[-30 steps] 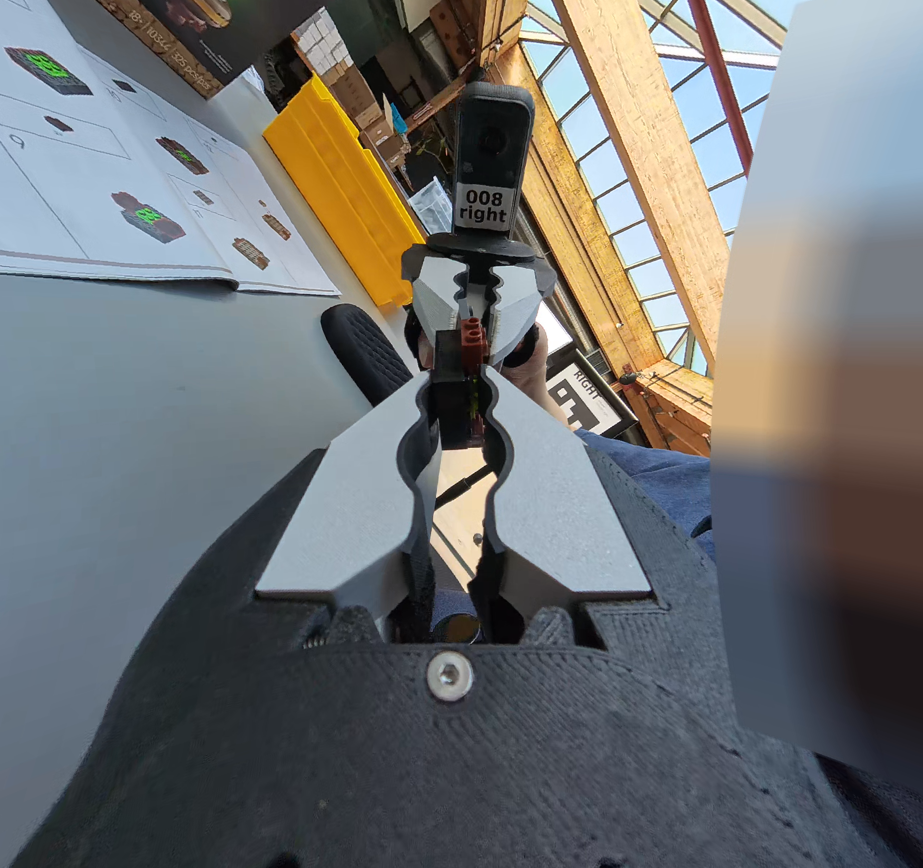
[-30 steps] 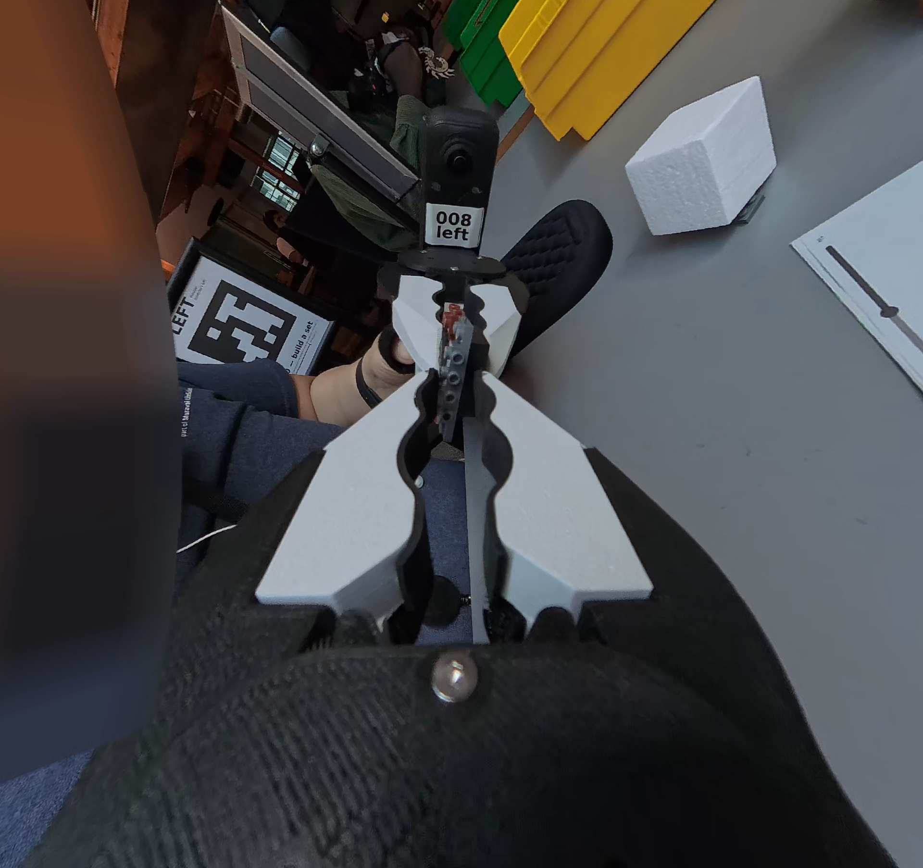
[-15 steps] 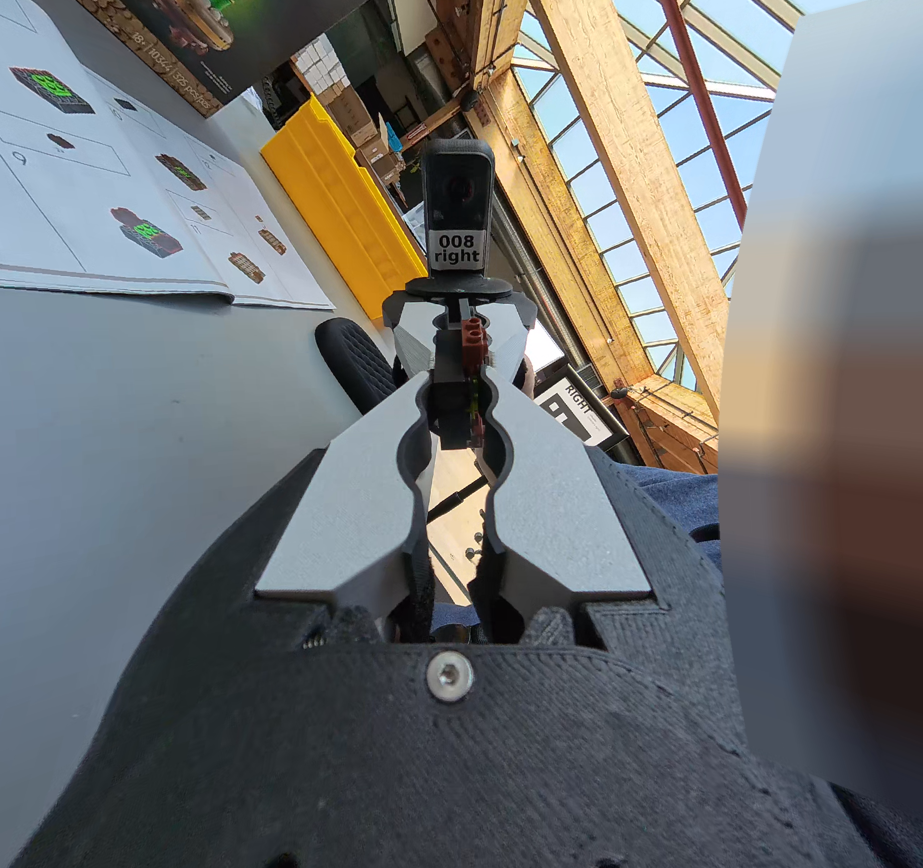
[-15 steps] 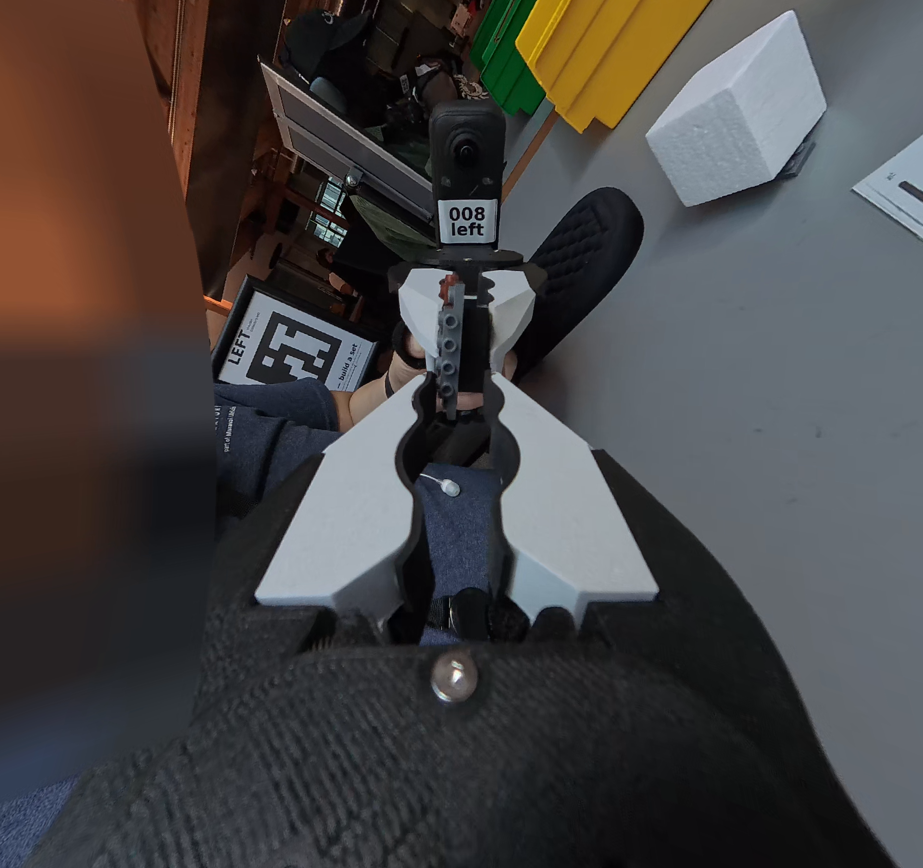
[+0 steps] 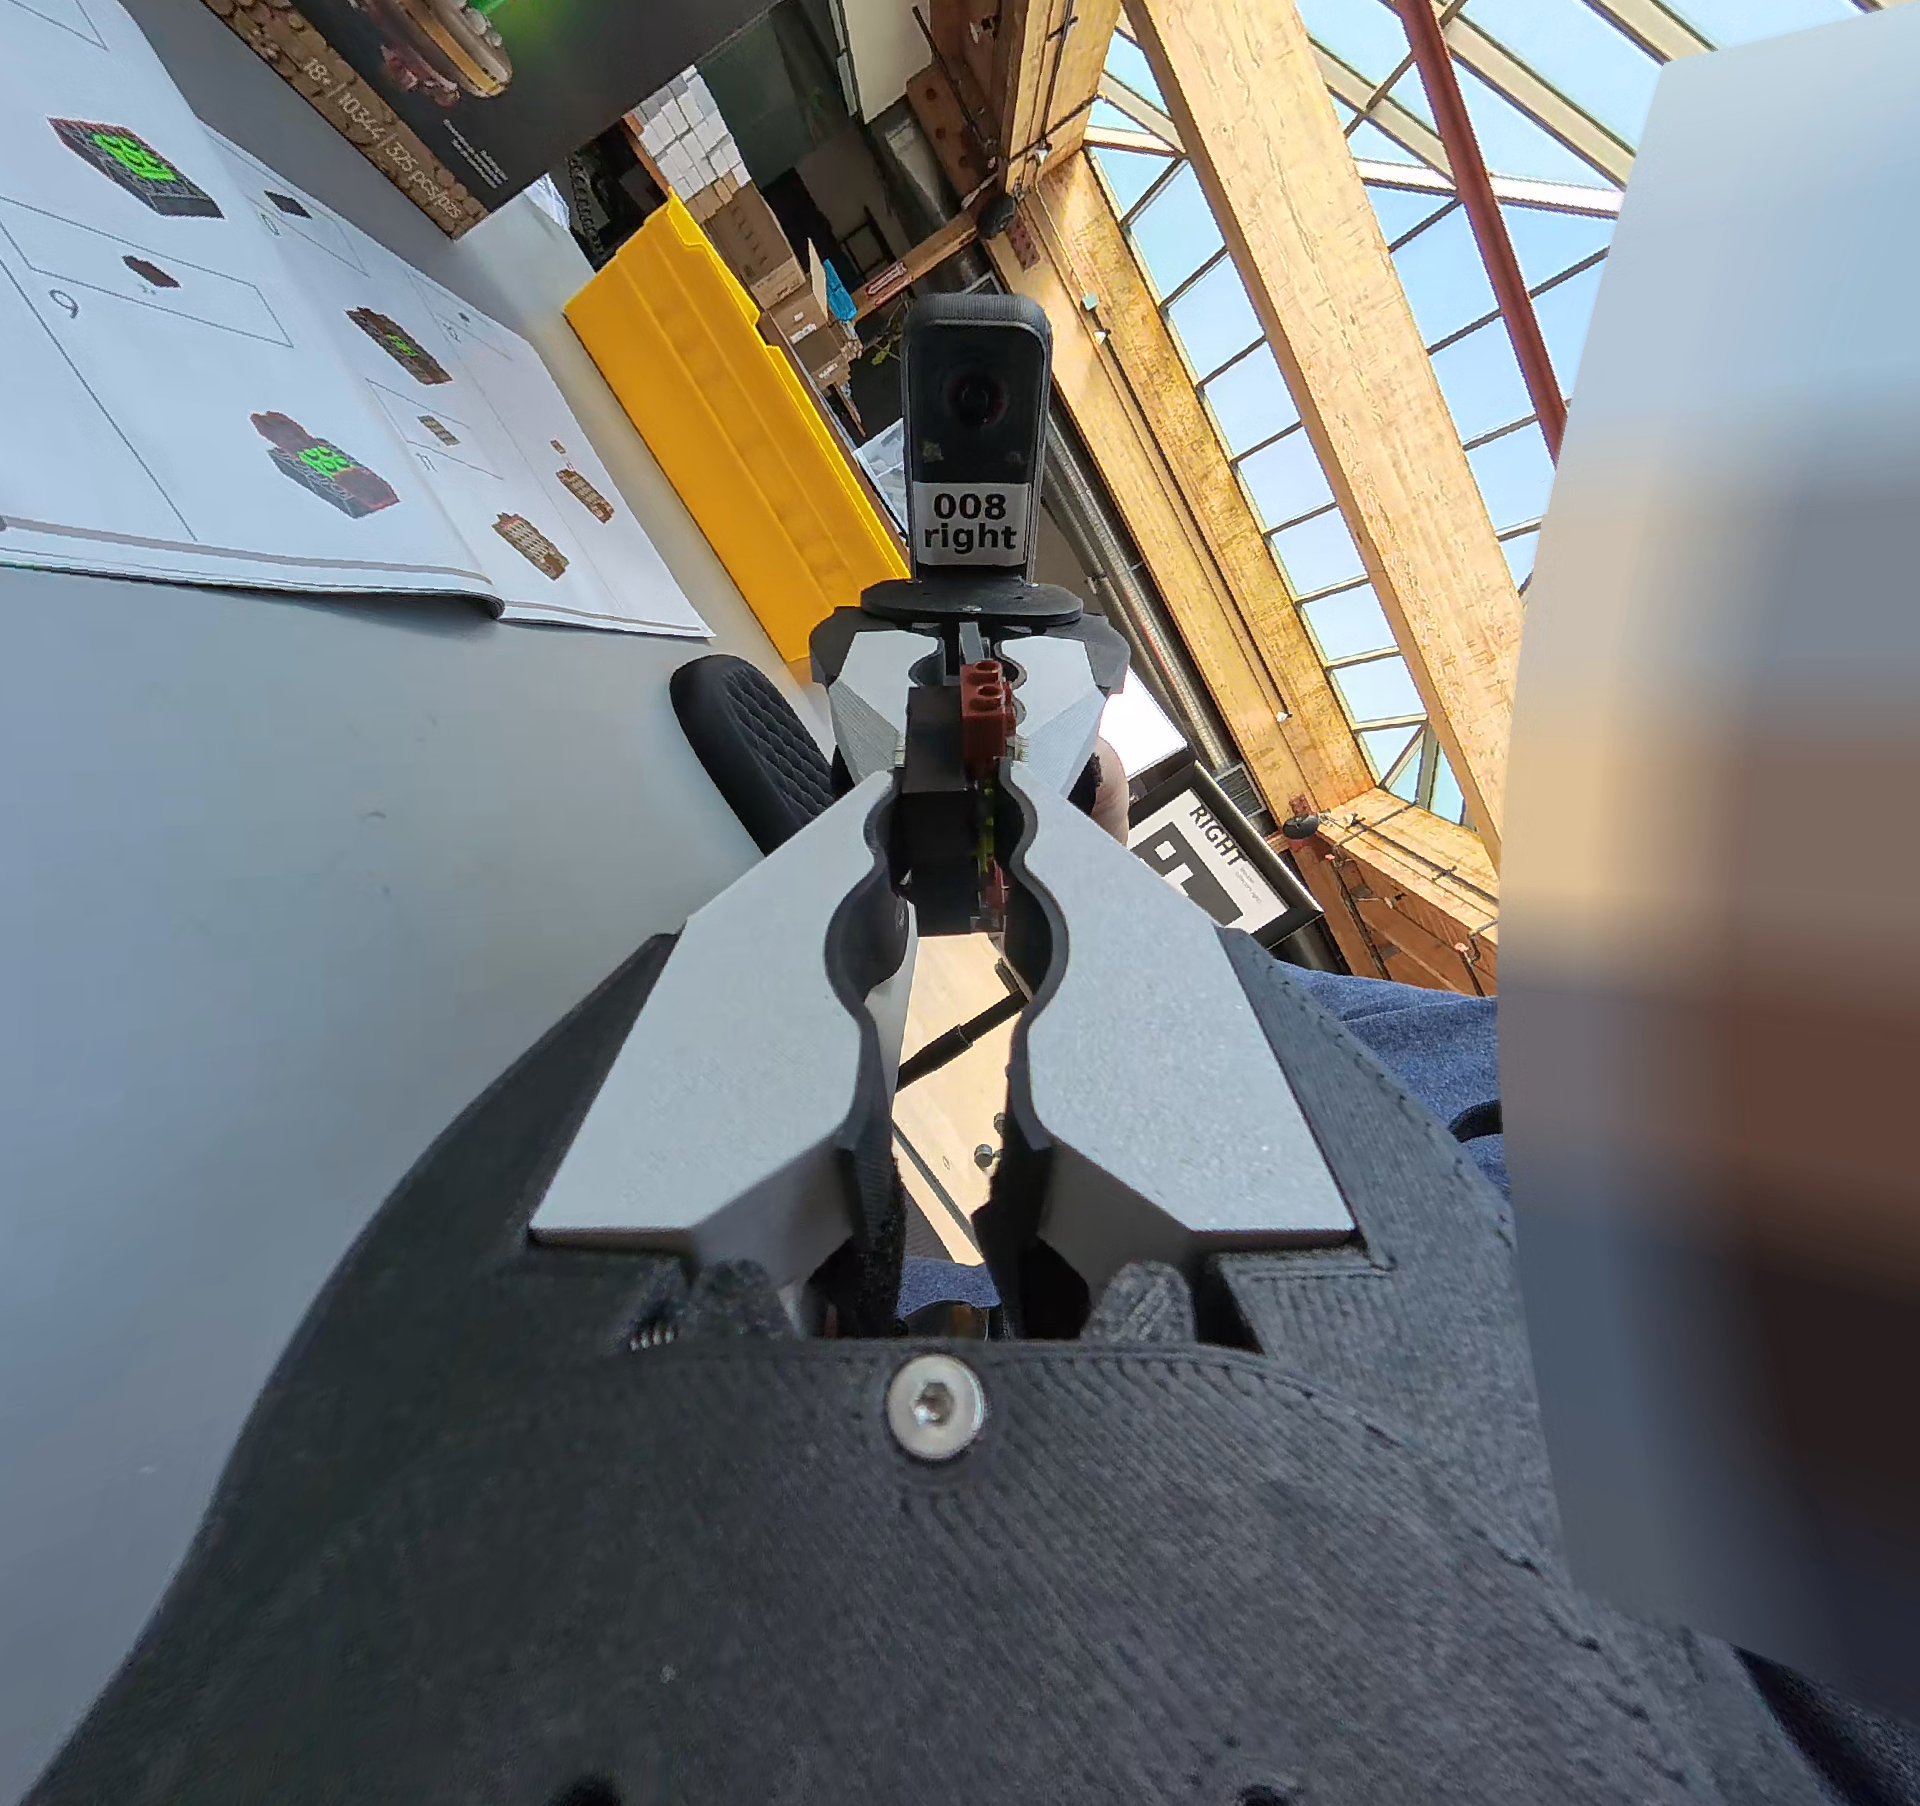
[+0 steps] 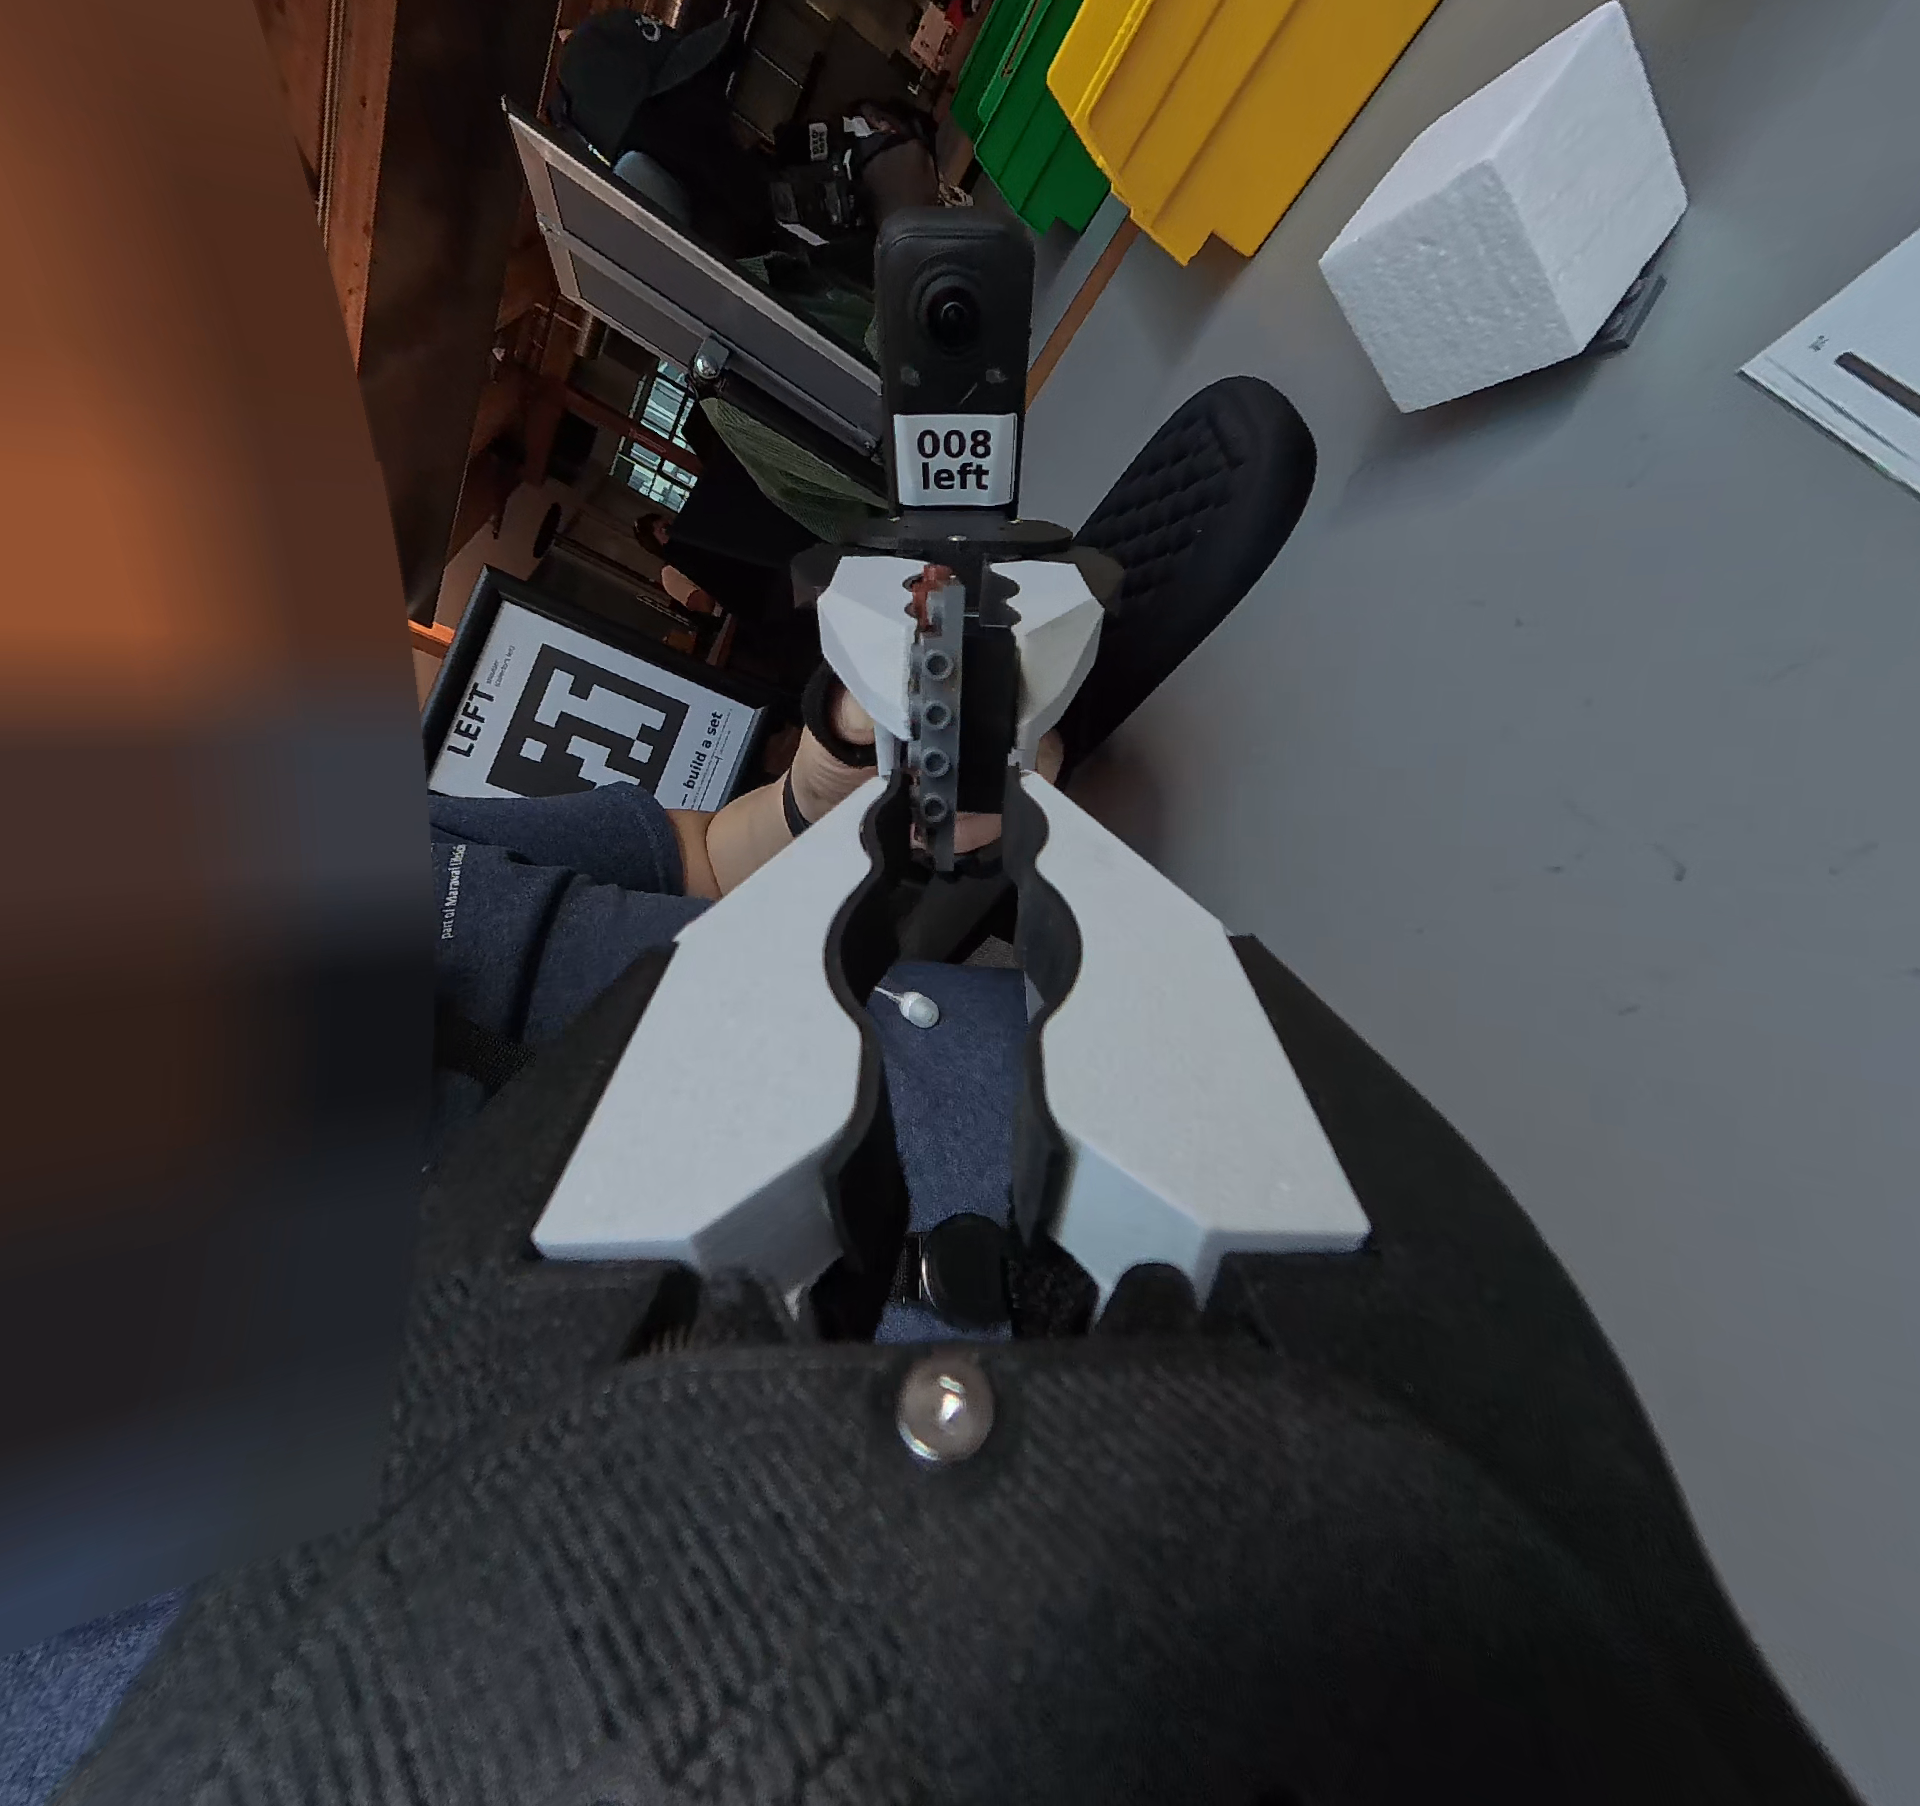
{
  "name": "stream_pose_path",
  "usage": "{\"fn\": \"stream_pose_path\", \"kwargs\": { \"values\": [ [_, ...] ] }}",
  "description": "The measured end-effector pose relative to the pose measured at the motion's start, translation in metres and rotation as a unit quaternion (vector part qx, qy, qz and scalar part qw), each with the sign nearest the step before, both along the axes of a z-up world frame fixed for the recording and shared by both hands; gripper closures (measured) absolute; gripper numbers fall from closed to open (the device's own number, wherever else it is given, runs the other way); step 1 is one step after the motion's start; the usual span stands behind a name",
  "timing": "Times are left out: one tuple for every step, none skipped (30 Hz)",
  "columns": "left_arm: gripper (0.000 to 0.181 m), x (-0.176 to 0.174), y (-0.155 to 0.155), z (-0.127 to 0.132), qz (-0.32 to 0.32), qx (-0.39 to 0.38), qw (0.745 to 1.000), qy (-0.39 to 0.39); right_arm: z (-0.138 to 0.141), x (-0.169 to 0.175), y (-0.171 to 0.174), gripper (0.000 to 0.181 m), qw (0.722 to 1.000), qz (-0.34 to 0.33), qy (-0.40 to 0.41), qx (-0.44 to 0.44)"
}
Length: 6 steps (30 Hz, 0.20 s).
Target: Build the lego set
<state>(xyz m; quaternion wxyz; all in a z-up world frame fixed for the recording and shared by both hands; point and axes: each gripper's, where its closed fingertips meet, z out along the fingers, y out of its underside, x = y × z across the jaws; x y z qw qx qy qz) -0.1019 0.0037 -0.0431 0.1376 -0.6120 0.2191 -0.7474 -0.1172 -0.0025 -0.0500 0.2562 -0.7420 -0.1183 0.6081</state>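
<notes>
Held nose to nose above the counter (image 5: 312,925): left gripper (image 5: 951,852) clenched on the black block (image 5: 940,842), right gripper (image 6: 951,821) on the grey plate (image 6: 935,748), for joining.

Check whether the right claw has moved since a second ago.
Yes: the right claw swung away from the booklet, now farther right in its view.

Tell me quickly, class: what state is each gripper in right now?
Left gripper: shut on the black lego assembly.
Right gripper: shut on the grey studded lego plate, which meets the left one's assembly.
</notes>
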Motion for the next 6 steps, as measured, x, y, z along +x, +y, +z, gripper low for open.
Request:
{"fn": "stream_pose_path", "kwargs": {
  "values": [
    [0.168, 0.0, 0.001, 0.001, -0.002, -0.004, 1.0, -0.005, 0.002, 0.0, 0.001, 0.164, 1.0, -0.001, 0.004, 0.001],
    [0.168, 0.0, 0.001, 0.003, -0.003, -0.008, 1.0, -0.012, 0.004, 0.0, 0.001, 0.164, 1.0, 0.0, 0.01, 0.003],
    [0.168, 0.0, 0.002, 0.004, -0.006, -0.011, 1.0, -0.018, 0.006, 0.001, 0.001, 0.158, 1.0, 0.007, 0.016, 0.006],
    [0.168, 0.0, 0.003, 0.005, -0.008, -0.016, 1.0, -0.02, 0.007, 0.002, 0.002, 0.145, 1.0, 0.009, 0.018, 0.007],
    [0.168, 0.0, 0.004, 0.005, -0.011, -0.022, 0.999, -0.024, 0.009, 0.004, 0.002, 0.143, 1.0, 0.012, 0.023, 0.012],
    [0.168, -0.002, 0.005, 0.007, -0.013, -0.033, 0.999, -0.029, 0.014, 0.007, 0.001, 0.143, 0.999, 0.014, 0.033, 0.027]
  ]
}}
